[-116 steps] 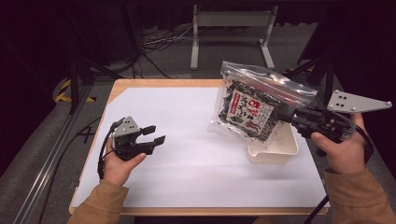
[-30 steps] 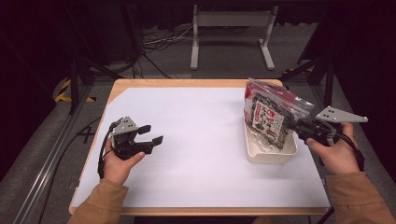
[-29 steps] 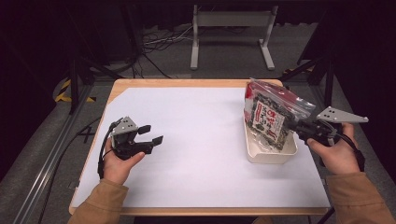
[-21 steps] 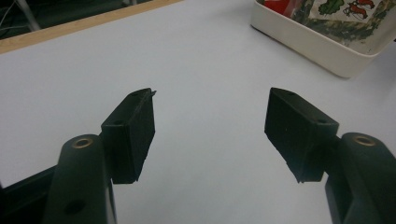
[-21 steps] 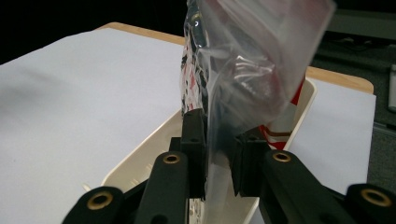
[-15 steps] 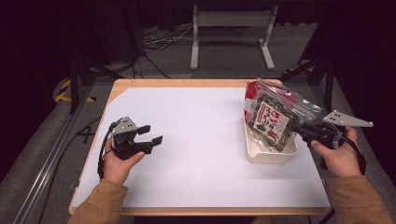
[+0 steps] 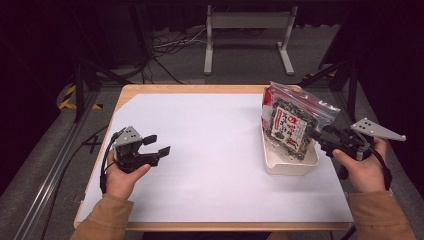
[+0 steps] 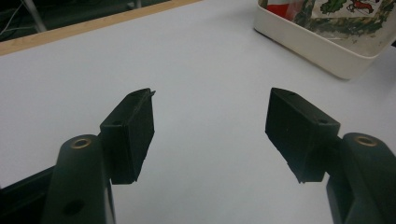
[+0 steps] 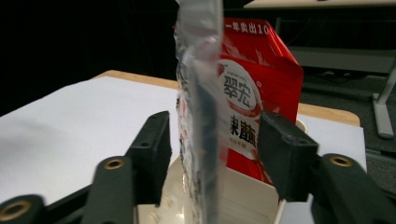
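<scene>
snack bag stood on edge in the white bin at the table's right side, leaning on its far wall. right gripper had just been opening; its jaws stood apart with the bag's clear edge between them, the pads off it. left gripper hovered over the white table, jaws apart and empty.

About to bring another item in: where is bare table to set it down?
The white table is bare from the left tool across to the cream tray, and along the near edge. Crowded at the right: snack bag in the tray, right tool beside it.
</scene>
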